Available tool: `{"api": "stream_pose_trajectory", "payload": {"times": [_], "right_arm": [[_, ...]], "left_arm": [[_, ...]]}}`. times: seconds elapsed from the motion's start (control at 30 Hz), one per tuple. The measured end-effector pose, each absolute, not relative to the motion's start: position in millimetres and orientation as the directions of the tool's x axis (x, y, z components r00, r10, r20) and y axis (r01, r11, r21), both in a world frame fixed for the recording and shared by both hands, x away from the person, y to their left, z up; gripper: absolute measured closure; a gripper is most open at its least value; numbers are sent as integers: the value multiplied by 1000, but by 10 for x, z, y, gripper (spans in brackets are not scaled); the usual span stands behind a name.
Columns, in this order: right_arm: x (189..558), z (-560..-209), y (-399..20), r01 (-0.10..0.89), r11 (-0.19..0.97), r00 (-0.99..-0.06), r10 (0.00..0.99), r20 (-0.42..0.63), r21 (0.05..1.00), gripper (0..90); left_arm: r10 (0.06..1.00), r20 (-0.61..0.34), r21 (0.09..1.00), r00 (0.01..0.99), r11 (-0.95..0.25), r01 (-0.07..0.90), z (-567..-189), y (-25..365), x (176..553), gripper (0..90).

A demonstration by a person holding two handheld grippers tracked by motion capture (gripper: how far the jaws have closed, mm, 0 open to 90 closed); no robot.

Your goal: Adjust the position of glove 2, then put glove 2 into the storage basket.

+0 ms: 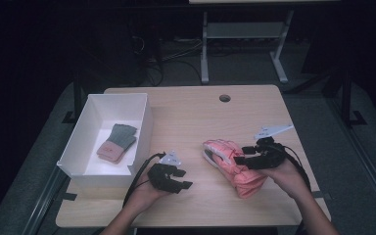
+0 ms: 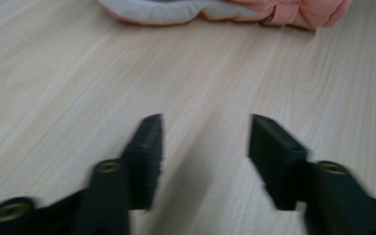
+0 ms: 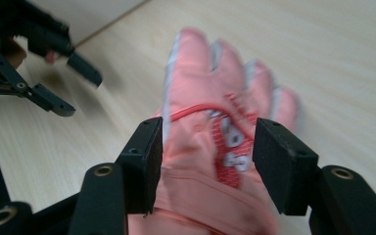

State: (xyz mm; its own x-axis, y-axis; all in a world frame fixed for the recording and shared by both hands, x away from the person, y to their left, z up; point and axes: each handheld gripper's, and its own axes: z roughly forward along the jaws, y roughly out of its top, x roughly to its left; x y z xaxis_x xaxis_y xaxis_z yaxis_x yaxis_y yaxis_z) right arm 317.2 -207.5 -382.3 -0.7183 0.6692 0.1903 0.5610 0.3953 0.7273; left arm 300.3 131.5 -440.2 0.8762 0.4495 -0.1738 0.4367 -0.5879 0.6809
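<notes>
A pink padded glove point(image 1: 232, 166) lies on the wooden table point(image 1: 186, 112), right of centre, fingers pointing away from the person. My right gripper point(image 1: 238, 155) hangs over its cuff end. In the right gripper view the glove point(image 3: 210, 122) runs between the parted jaws of my right gripper point(image 3: 208, 147), and a gap shows beside the right pad. My left gripper point(image 1: 182, 178) rests low over bare wood to the glove's left, open with nothing between its fingers. In the left gripper view my left gripper point(image 2: 205, 142) faces the glove's edge point(image 2: 293, 12) farther off. The left gripper point(image 3: 81, 95) also appears in the right gripper view.
A white open box point(image 1: 142, 127) stands at the table's left, holding a grey and pink knitted item point(image 1: 117, 142). A round cable hole point(image 1: 224, 98) sits near the far edge. Bare wood lies between the two grippers.
</notes>
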Motion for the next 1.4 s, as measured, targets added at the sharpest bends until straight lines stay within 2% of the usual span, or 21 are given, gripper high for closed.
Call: {"api": "stream_pose_trajectory", "payload": {"times": [0.03,0.07,0.17,0.3,0.57,0.7,1.07,1.4], "right_arm": [[3164,-3805,-2121,554,385,-718,670,189,738,509],[3159,-3797,-2156,547,380,-718,671,185,746,532],[3132,-3783,-2292,543,375,-693,706,149,751,714],[3095,-3836,-2461,543,387,-668,737,104,745,894],[3024,-4108,-2738,551,438,-679,730,77,710,900],[3046,-4293,-2801,585,451,-681,725,106,673,900],[3069,-4469,-2680,588,496,-716,687,127,639,900],[3042,-4492,-2548,573,518,-755,635,163,635,900]], "left_arm": [[448,-177,681,876,-587,438,-4390,1316,3003,655],[453,-179,681,873,-583,442,-4371,1313,3004,713],[460,-182,684,869,-576,448,-4325,1300,3017,896],[464,-166,683,870,-583,441,-4294,1264,3042,897],[447,-168,673,878,-599,434,-4303,1088,3118,896],[429,-185,667,884,-606,433,-4335,936,3204,897],[403,-196,679,894,-602,420,-4422,419,3486,897],[388,-201,682,899,-604,413,-4453,390,3493,897]]}}
